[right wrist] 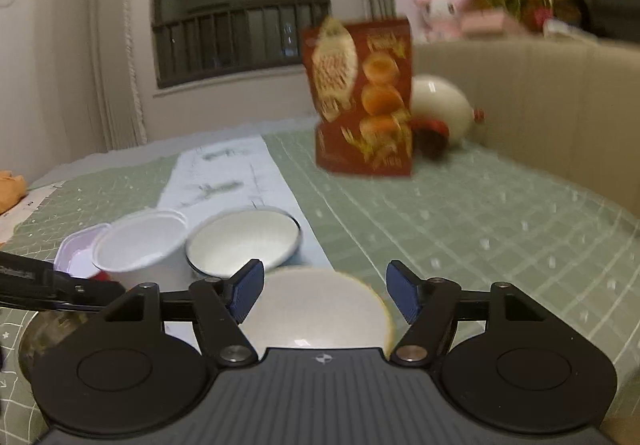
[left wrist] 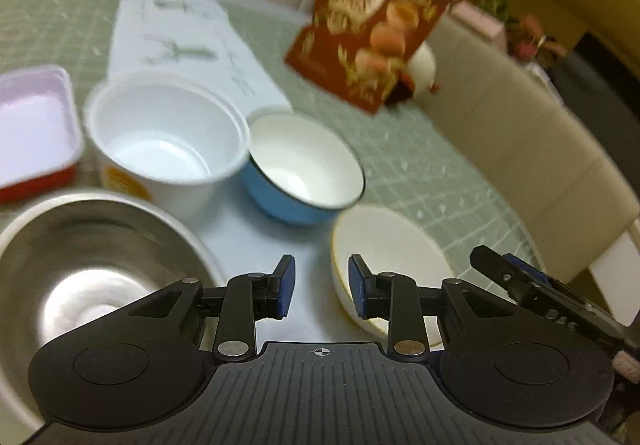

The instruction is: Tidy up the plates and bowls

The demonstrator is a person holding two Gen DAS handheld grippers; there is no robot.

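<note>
A white bowl with a gold rim [left wrist: 384, 253] sits on the table by my left gripper [left wrist: 322, 285], which is open and empty, its right finger over the bowl's near-left rim. A blue enamel bowl [left wrist: 304, 169] tilts against a white paper tub [left wrist: 164, 133]. A large steel bowl [left wrist: 92, 273] lies at the lower left. In the right wrist view my right gripper [right wrist: 324, 293] is open and empty just above the white bowl [right wrist: 316, 313]. The blue bowl [right wrist: 244, 241] and the tub [right wrist: 140, 241] stand behind it to the left.
A pink and red tray [left wrist: 36, 133] sits at the far left. A red snack bag [left wrist: 368, 29] stands at the back with a white jar [left wrist: 422, 69] behind it. A paper sheet [left wrist: 180, 33] lies on the green grid mat [left wrist: 420, 149]. A beige sofa back [left wrist: 520, 133] borders the right.
</note>
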